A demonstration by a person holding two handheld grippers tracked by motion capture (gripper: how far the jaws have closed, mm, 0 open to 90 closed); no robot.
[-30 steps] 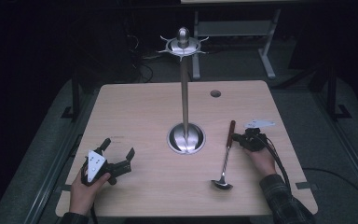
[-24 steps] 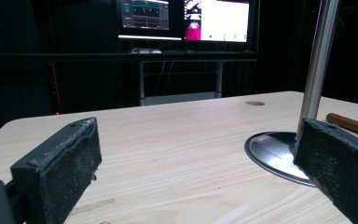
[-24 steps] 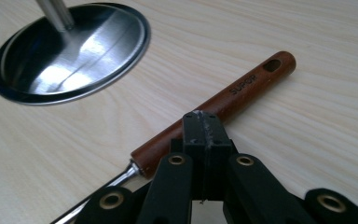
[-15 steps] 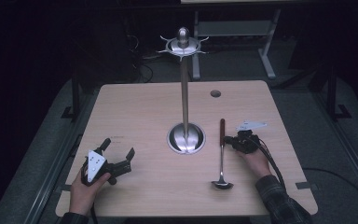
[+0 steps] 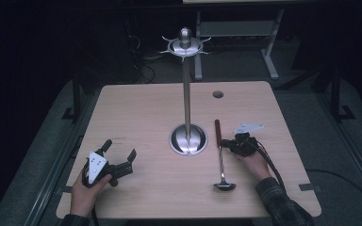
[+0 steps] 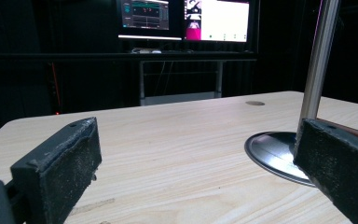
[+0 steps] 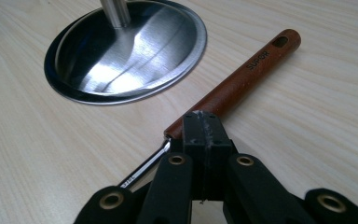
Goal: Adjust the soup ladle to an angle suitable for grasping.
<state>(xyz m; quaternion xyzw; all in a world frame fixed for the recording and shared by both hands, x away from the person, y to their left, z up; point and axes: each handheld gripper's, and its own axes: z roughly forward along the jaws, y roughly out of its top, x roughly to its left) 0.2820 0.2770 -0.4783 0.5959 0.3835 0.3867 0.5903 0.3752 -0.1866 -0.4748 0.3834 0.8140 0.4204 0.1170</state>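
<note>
A ladle (image 5: 221, 167) with a reddish wooden handle (image 7: 247, 79) lies on the wooden table (image 5: 146, 113), bowl toward the front edge. My right gripper (image 5: 225, 143) is shut on it where the wood meets the metal shaft, and its jaws (image 7: 203, 128) are pressed together there. Just left of the ladle stands a tall steel rack (image 5: 187, 94) with hooks at its top and a round base (image 7: 130, 51). At the front left my left gripper (image 5: 119, 149) rests open and holds nothing. In its own view (image 6: 196, 158) the rack's pole (image 6: 317, 65) rises at the right.
A small round hole (image 5: 218, 94) sits in the table near the far edge, right of the pole. Lit monitors (image 6: 186, 18) and a metal frame stand beyond the table in the dark. A cable trails from the right gripper toward the front right.
My right gripper has moved left toward the rack's base, swinging the ladle's handle from a rightward tilt to nearly straight. The left gripper has stayed still.
</note>
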